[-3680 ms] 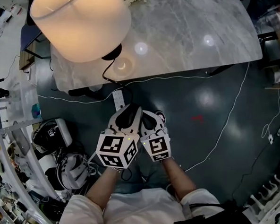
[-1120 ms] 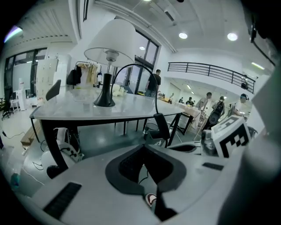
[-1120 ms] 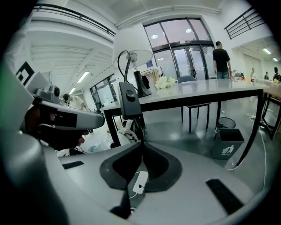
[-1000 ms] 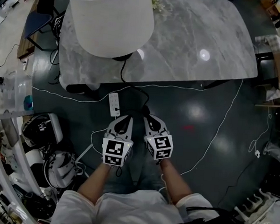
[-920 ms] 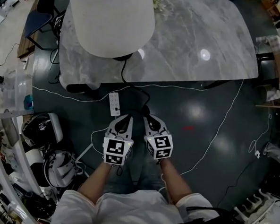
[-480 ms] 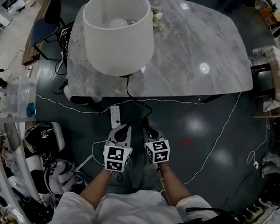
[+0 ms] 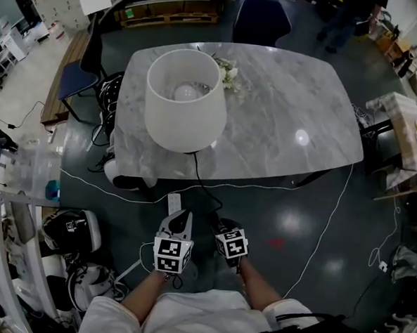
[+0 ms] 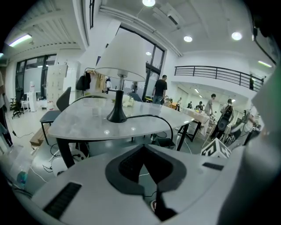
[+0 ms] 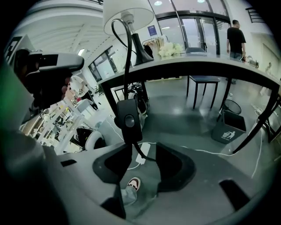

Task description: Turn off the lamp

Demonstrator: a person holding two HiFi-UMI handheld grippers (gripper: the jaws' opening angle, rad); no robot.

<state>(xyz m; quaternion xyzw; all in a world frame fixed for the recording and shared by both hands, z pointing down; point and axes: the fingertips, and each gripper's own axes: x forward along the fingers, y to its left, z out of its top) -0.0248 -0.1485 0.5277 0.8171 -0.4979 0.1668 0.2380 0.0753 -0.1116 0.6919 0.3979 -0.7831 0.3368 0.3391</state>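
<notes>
L gripper shut, R gripper jaws opening w/ cord between them, both side by side, angled down.

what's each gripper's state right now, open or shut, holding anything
Left gripper: closed, holding nothing.
Right gripper: jaws opening, gripping nothing; the lamp cord's inline switch hangs at their tips, with the cord running between them.
</notes>
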